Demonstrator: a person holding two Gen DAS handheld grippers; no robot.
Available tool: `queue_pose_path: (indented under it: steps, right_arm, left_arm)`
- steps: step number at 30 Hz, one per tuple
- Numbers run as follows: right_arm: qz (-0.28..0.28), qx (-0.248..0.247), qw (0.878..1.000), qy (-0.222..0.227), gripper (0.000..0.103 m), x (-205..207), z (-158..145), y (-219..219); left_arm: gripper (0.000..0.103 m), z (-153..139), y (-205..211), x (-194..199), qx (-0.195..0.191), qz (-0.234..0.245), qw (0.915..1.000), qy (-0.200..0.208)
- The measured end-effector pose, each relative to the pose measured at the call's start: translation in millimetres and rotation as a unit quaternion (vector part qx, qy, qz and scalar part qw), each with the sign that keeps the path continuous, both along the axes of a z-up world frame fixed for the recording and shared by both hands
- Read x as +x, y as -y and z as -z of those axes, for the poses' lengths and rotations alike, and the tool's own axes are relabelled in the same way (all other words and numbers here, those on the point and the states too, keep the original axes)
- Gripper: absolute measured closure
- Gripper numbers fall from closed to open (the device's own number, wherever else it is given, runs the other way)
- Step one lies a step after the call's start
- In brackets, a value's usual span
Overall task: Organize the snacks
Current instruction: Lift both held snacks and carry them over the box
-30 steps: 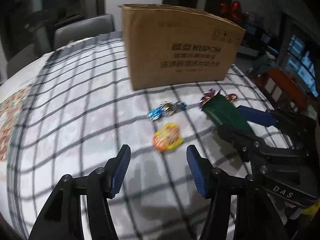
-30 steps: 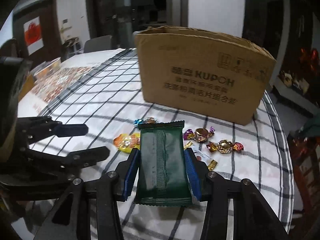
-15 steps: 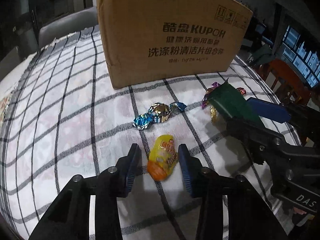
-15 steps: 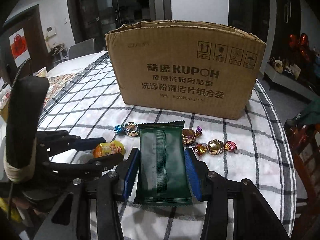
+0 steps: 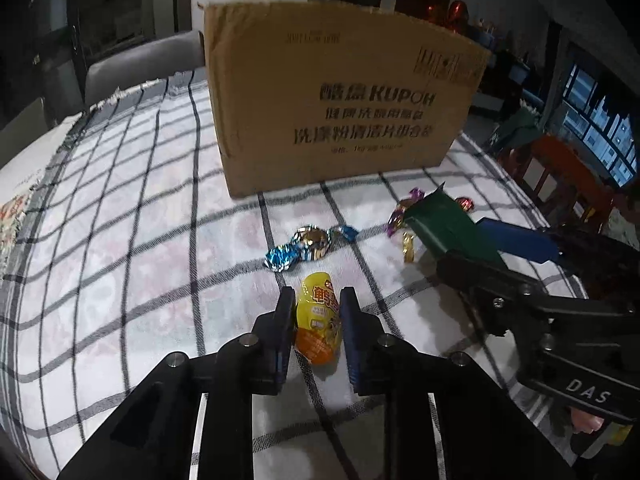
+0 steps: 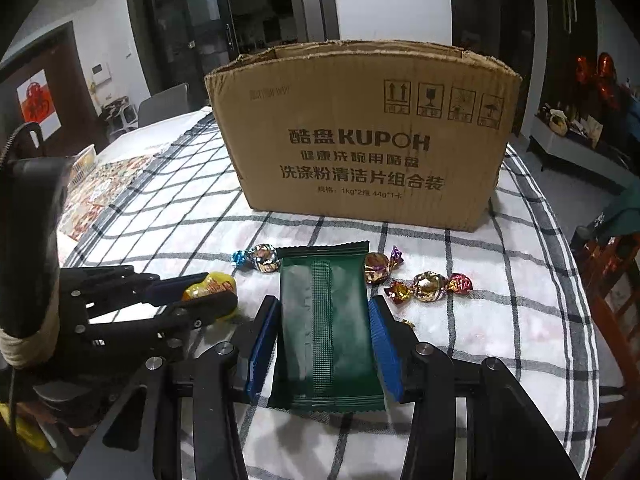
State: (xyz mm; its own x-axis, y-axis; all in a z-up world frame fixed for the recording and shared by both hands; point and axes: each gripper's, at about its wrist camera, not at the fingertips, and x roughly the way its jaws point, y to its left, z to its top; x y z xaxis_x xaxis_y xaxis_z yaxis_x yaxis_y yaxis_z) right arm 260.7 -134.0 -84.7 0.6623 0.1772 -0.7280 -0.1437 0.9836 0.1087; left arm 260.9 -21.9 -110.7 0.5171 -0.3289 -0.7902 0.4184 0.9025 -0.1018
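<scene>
Between our left gripper's (image 5: 316, 312) pads sat the yellow-orange snack packet (image 5: 319, 322), clamped on the checked tablecloth (image 5: 120, 220). Our right gripper (image 6: 326, 320) held the dark green wafer pack (image 6: 325, 320) squeezed between its blue pads. Neither had reached the cardboard box (image 6: 360, 140) beyond; we judged the sorting hardly begun, with three foil-wrapped candies (image 6: 428, 286) lying loose near it.

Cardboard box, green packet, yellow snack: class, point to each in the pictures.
cardboard box (image 6: 360, 152), right wrist view, printed front wall.
green packet (image 6: 326, 320), right wrist view, centre seam.
yellow snack (image 5: 318, 320), left wrist view, wrapper's middle.
</scene>
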Motion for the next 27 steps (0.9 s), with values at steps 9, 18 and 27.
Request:
queue_pose_path:
  steps: [9, 18, 27]
  right_arm:
    - [-0.002, 0.017, 1.0, 0.025, 0.056, -8.7, -24.0, 2.8]
    - [0.005, 0.025, 0.997, 0.079, 0.056, -10.2, -71.4, 12.7]
    - [0.019, 0.021, 0.992, 0.121, 0.056, 20.2, -113.2, 30.6]
  left_arm:
    - [0.08, -44.5, -6.9, -11.8, -0.028, -0.013, 0.9984, 0.048]
    - [0.08, -96.2, 0.9, -10.6, -0.046, -0.009, 0.994, 0.099]
    - [0.08, -137.8, 14.8, 20.6, -0.06, -0.001, 0.9889, 0.136]
